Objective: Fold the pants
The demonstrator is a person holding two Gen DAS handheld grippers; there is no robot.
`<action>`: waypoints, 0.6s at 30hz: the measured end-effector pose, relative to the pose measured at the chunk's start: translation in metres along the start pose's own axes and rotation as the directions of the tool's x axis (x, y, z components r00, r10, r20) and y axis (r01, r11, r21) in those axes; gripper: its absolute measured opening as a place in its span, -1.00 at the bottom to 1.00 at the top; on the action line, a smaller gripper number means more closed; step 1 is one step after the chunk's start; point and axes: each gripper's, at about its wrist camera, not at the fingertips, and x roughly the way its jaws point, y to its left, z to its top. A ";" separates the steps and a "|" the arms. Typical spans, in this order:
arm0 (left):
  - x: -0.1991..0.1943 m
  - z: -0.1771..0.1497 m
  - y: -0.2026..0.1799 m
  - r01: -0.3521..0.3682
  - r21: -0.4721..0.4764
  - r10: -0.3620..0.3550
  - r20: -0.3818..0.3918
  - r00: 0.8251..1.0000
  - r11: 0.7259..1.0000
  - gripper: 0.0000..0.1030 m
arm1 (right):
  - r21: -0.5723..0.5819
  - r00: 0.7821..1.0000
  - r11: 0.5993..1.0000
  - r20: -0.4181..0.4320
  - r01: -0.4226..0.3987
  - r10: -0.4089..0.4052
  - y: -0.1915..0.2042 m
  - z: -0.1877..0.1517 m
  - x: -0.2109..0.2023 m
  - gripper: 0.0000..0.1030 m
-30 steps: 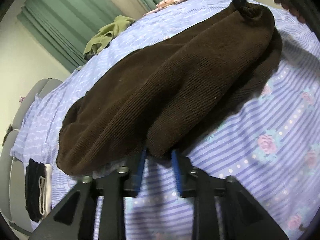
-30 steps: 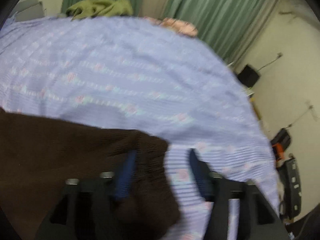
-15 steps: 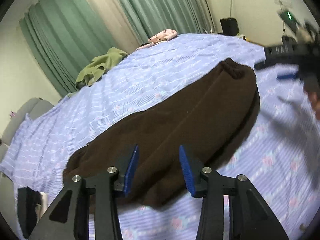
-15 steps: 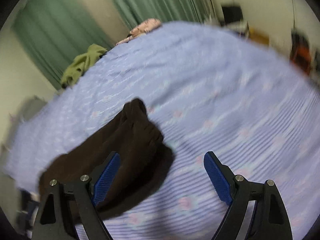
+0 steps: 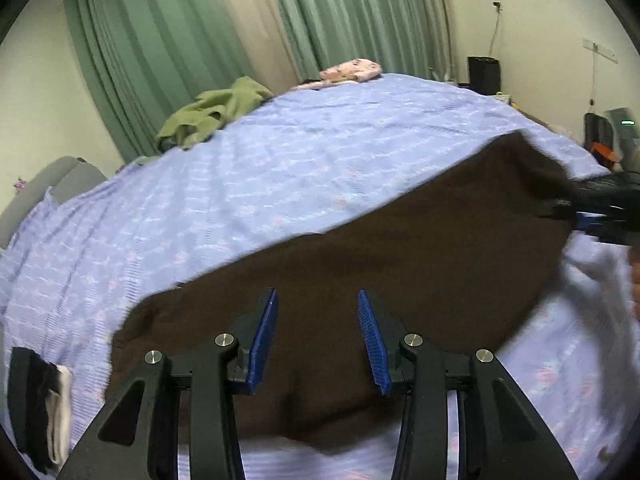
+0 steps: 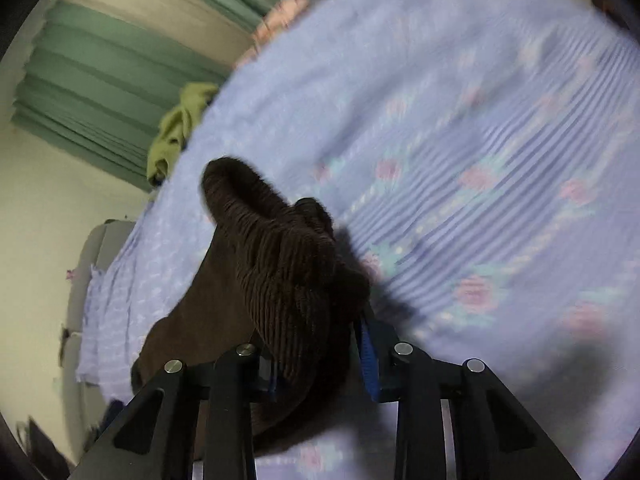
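The dark brown corduroy pants [image 5: 392,264] lie folded on the lilac floral bedsheet [image 5: 280,168]. My left gripper [image 5: 318,336] is open and empty, held just above the near edge of the pants. My right gripper [image 6: 320,360] is shut on one end of the pants [image 6: 288,264], with bunched cloth between its blue pads. In the left wrist view the right gripper [image 5: 592,212] shows at the pants' far right end.
A green garment [image 5: 216,116] and a pink patterned item [image 5: 352,70] lie at the bed's far edge by green curtains [image 5: 168,60]. A black-and-white folded stack [image 5: 38,412] sits at the left edge. A grey headboard [image 5: 60,180] is at the left.
My left gripper let go of the pants, opened and drew back. My right gripper opened, swung wide, then came back and closed on the pants' end.
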 end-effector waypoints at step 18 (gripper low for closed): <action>0.168 0.050 0.026 0.307 0.181 -0.238 -0.323 0.916 0.935 -0.42 | -0.170 0.945 0.930 0.072 0.326 -0.318 0.034 -0.016 0.005 -0.33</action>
